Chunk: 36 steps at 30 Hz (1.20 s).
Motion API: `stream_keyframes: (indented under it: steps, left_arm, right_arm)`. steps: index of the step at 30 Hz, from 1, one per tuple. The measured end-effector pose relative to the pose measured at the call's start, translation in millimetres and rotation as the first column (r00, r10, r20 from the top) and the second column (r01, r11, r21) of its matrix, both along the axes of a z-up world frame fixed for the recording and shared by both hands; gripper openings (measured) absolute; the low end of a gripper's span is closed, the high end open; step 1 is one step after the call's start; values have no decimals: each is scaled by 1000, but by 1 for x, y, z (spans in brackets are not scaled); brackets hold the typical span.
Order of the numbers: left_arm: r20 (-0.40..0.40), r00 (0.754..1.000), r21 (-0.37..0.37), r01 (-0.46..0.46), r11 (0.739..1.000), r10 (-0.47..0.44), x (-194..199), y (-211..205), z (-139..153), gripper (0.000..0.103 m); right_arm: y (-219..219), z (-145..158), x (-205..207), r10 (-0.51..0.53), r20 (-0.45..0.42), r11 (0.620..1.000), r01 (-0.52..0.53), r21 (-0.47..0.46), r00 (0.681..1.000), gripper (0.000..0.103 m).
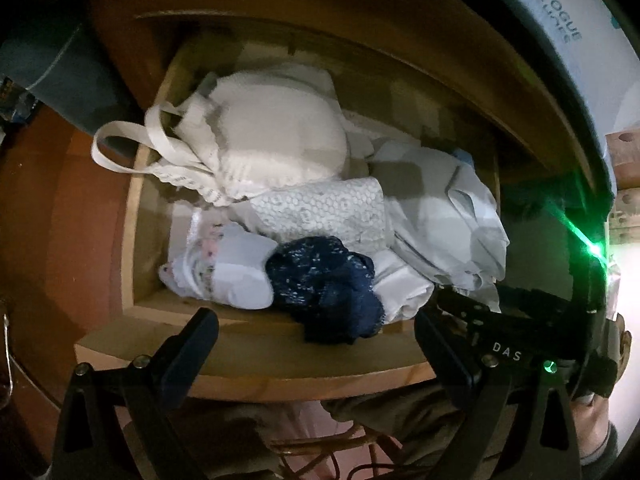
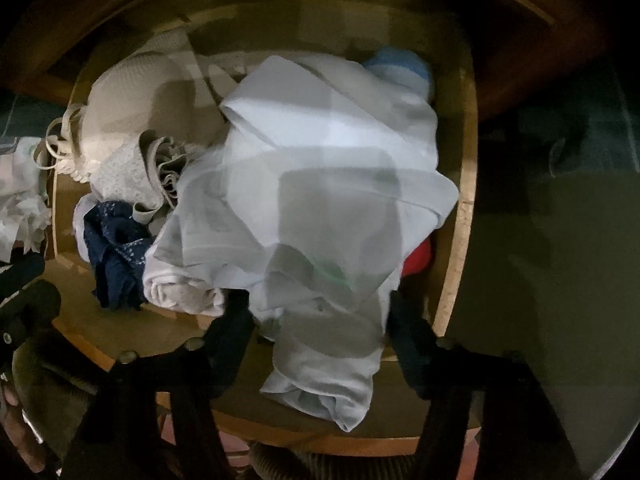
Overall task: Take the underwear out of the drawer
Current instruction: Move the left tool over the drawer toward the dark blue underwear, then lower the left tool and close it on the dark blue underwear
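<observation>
The wooden drawer [image 1: 240,344] is pulled out and full of underwear. A white padded bra [image 1: 280,132] lies at the back, white lace [image 1: 320,208] in the middle, and a floral white roll [image 1: 224,264] at the front left. A navy lace garment [image 1: 320,280] hangs over the front edge. My left gripper [image 1: 316,330] hovers open above that edge, fingers wide on either side of the navy piece. My right gripper [image 2: 320,312] straddles a pale blue-white garment [image 2: 320,160] that spills over the drawer front. Its fingers [image 2: 236,320] flank the cloth, which does not look pinched.
A red item [image 2: 418,256] and a light blue one [image 2: 400,68] peek out beside the drawer's right wall [image 2: 460,240]. A printed white bag [image 1: 560,32] sits at the upper right. A person's trouser legs [image 1: 400,412] and reddish floor [image 1: 60,200] lie below.
</observation>
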<state>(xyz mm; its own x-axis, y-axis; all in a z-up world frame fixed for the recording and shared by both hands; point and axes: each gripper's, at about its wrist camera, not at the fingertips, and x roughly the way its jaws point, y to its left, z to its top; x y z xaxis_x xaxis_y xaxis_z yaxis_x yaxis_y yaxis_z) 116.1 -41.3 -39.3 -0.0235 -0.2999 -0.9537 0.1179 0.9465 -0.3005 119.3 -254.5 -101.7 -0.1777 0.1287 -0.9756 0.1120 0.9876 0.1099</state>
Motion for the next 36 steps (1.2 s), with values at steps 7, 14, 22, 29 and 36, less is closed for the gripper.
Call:
stream_keyframes:
  steps: [7, 14, 22, 29, 36]
  left_arm:
    - [-83, 996, -15, -12, 1000, 11, 2, -13, -11, 100]
    - [-146, 989, -8, -23, 1000, 21, 6, -24, -24, 100]
    - [-157, 987, -30, -26, 999, 21, 14, -34, -28, 100]
    - [-137, 991, -50, -9, 999, 2, 18, -33, -23, 77]
    - [-160, 987, -53, -1, 999, -7, 21, -35, -33, 64]
  right_arm:
    - [-14, 8, -5, -64, 78, 997, 61, 36, 995, 43]
    - [-25, 21, -11, -120, 123, 989, 107, 101, 985, 40]
    - [-34, 24, -20, -152, 114, 975, 131, 177, 982, 41]
    - [-30, 20, -20, -154, 121, 971, 128, 201, 981, 41]
    - [-33, 21, -21, -161, 115, 966, 132, 222, 980, 42]
